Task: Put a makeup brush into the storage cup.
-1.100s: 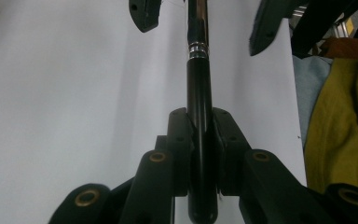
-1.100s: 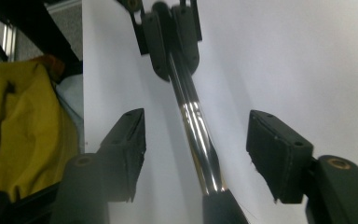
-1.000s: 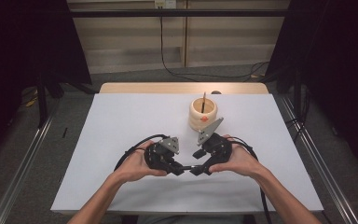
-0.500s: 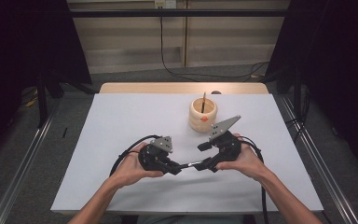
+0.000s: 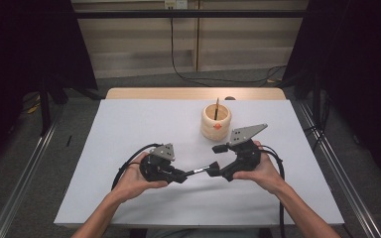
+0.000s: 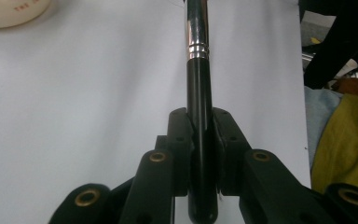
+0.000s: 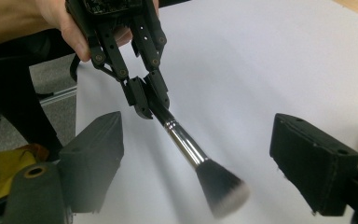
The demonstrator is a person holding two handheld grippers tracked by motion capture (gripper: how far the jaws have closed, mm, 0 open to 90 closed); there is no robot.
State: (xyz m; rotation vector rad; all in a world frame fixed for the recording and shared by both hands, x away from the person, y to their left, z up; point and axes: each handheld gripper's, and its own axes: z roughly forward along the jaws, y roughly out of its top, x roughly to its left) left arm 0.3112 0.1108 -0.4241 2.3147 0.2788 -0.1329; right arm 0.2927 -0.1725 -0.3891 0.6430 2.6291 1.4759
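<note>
A big white sheet covers the desk [image 5: 129,148], with dark curtains at the sides and a pale wall behind. Nearest to the person, the left hand holds the left tool [image 5: 181,174], and its jaws are squeezed tight on the black handle of a makeup brush with a shiny silver collar and a soft dark head [image 7: 186,149]. In the left gripper view the handle runs straight out between the two jaws. The brush lies almost level just above the sheet, and its long line points from the left tool across to the right tool [image 5: 217,159], with the fluffy head at the right end. In the right gripper view the right tool's jaws stand wide apart with the brush head between them, but the pads do not touch it. These jaws have just been opening. So the left hand alone carries the brush now. Farther back, past the right tool, stands a round cream-coloured holder with a small orange mark [image 5: 216,121], and a thin stick pokes up from it. The holder is nearer to the right hand than to the left.
</note>
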